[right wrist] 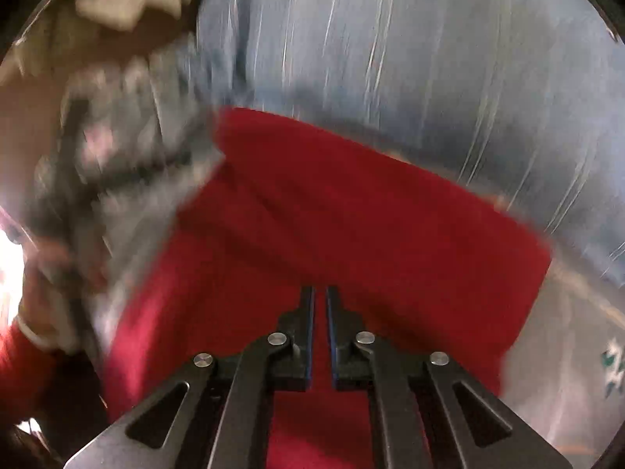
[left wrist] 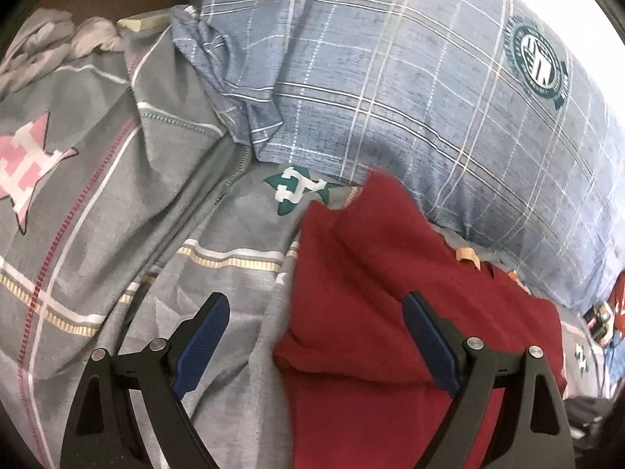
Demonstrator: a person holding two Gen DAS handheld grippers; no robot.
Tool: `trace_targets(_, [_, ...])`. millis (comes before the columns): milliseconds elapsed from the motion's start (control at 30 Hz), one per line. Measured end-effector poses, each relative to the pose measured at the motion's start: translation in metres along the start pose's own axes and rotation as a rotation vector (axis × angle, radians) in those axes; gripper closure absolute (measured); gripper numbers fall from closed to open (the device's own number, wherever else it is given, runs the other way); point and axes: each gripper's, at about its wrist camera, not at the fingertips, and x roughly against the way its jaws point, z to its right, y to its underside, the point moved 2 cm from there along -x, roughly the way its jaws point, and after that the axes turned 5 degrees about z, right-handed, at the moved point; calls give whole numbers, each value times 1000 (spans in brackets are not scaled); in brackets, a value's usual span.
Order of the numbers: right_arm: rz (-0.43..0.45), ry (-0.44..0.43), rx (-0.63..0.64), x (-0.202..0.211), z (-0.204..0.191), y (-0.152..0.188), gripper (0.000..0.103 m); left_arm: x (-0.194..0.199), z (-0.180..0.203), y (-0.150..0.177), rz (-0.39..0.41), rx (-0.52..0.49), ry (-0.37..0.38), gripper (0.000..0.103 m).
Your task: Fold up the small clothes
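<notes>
A dark red garment (left wrist: pixel 375 293) lies folded on the grey patterned bedsheet (left wrist: pixel 117 195), next to a blue plaid pillow (left wrist: pixel 410 78). My left gripper (left wrist: pixel 316 305) is open just above the garment's left edge: one blue pad over the sheet, the other over the red cloth. In the blurred right wrist view the red garment (right wrist: pixel 332 215) fills the middle. My right gripper (right wrist: pixel 320 293) hangs over it with its jaws nearly together, a thin gap between them and no cloth seen in it.
A second grey pillow with a pink star (left wrist: pixel 27 168) lies at the left. A person's red-sleeved arm and hand (right wrist: pixel 35 312) show at the left of the right wrist view. Dark items (left wrist: pixel 597 320) lie at the far right of the bed.
</notes>
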Motion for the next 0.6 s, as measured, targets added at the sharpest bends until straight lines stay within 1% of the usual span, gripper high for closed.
trace_targets(33, [-36,4,-7,-9,2,7,91,-1,2,0,-2,-14,-2,13])
trace_targets(67, [-68,3,-27,-14,6,13,84,-2,3,0,-4,-23,-2,13])
trace_targets(100, [-74,-2,-62,-14,13,15,76,-3,4,0,-5,-29,-2,13])
trace_targets(133, [-47,-5,-109,-4,24,16,72,-4,5,-1,-4,-32,-3,13])
trace_targets(200, [13,-6,-158,15,40,15,63,-6,4,-2,-3,-31,-11,13])
trace_targets(267, [78,-2,-198,33,55,8,57,-7,2,-2,-5,-28,-22,13])
trace_targets(333, [121,8,-193,41,59,2,57,-7,-2,-3,-3,-16,-48,13])
trace_targets(400, [149,-8,-168,38,47,-19,57,-7,-7,-5,0,-12,-81,13])
trace_targets(500, [202,-87,-121,12,13,-54,58,-9,-18,-8,-1,-4,-146,13])
trace_targets(533, [197,-110,-103,-6,0,-67,58,-10,-22,-9,-3,2,-164,13])
trace_targets(600, [176,-132,-71,-34,-20,-81,60,-14,-28,-12,-14,19,-183,13])
